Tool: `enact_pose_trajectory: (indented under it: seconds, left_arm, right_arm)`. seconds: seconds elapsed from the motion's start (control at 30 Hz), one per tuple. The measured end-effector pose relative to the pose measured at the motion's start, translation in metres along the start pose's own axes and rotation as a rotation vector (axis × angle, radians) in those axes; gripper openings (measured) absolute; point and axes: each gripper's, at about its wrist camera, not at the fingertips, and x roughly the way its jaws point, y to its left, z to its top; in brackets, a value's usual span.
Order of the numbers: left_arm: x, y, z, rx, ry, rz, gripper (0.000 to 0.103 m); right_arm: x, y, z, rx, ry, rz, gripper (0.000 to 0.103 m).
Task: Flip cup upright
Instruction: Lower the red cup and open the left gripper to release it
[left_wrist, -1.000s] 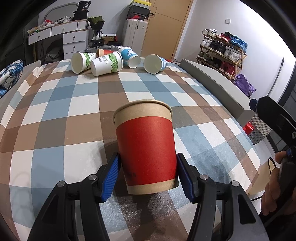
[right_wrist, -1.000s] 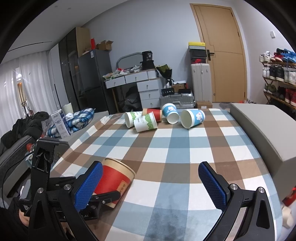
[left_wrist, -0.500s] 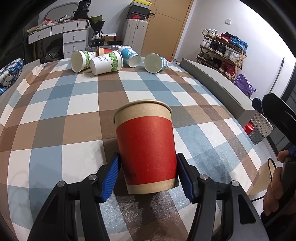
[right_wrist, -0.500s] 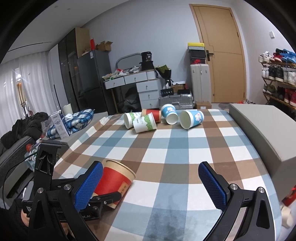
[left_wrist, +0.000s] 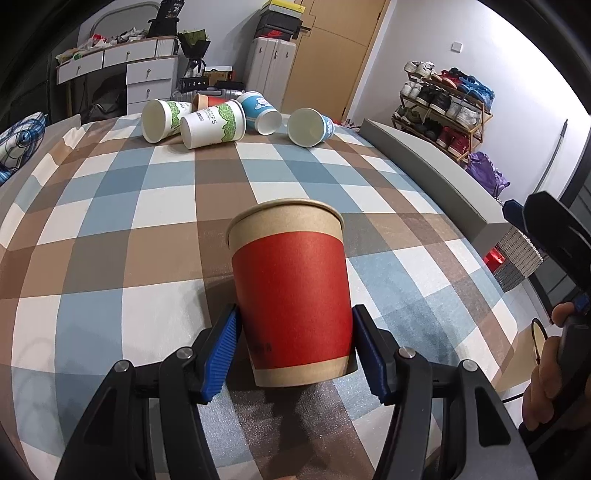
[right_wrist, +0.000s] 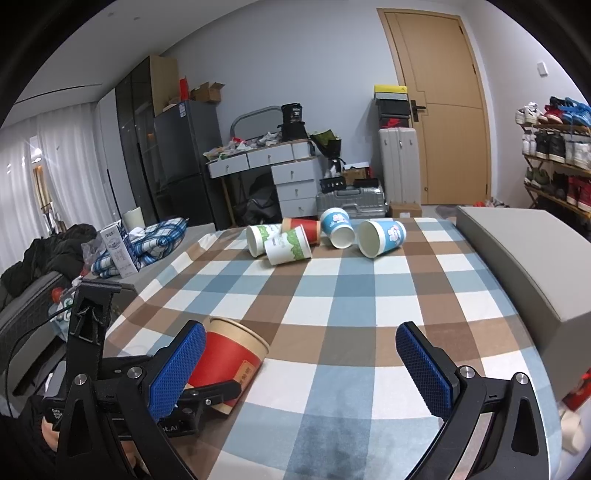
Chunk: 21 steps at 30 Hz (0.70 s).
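My left gripper (left_wrist: 293, 347) is shut on a red and tan paper cup (left_wrist: 291, 291), its blue pads pressed on both sides near the base. In the right wrist view the cup (right_wrist: 229, 360) leans with its open rim up and to the right, low over the checked cloth (right_wrist: 332, 295). My right gripper (right_wrist: 299, 369) is open and empty, to the right of the cup and above the cloth's near part.
Several other paper cups lie on their sides at the far end: green-printed ones (left_wrist: 212, 123), a red one (right_wrist: 303, 227) and blue ones (left_wrist: 310, 125). A grey padded ledge (right_wrist: 524, 258) runs along the right edge. Drawers, suitcases and a shoe rack stand beyond.
The left gripper keeps its hold on the red cup. Both views have shifted slightly; the cup's pose in the pads looks unchanged. The right gripper stays open.
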Motion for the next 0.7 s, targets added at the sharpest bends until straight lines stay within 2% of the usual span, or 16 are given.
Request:
enact_pose_trajectory:
  seconds: [0.3, 0.33, 0.37, 0.43, 0.53, 0.7]
  left_arm:
    - [-0.002, 0.001, 0.002, -0.003, -0.001, -0.006, 0.057]
    - [-0.003, 0.0, 0.002, 0.0, -0.002, -0.007, 0.063]
    - [-0.005, 0.0, 0.003, -0.002, -0.012, -0.013, 0.078]
    - [-0.011, -0.001, 0.003, -0.003, -0.04, -0.024, 0.092]
    - [-0.019, -0.004, 0.006, 0.025, -0.076, -0.018, 0.101]
    - [-0.029, -0.003, 0.012, 0.036, -0.105, -0.005, 0.101]
  right_arm:
    - [0.0, 0.0, 0.0, 0.0, 0.0, 0.0, 0.103]
    - [0.0, 0.0, 0.0, 0.0, -0.001, 0.0, 0.103]
    - [0.0, 0.0, 0.0, 0.0, -0.002, 0.0, 0.103]
    - [-0.001, -0.001, 0.001, -0.001, -0.004, -0.001, 0.103]
    - [-0.003, -0.002, 0.002, 0.002, -0.011, 0.002, 0.103]
    - [-0.006, -0.003, 0.005, 0.007, -0.025, 0.0, 0.103]
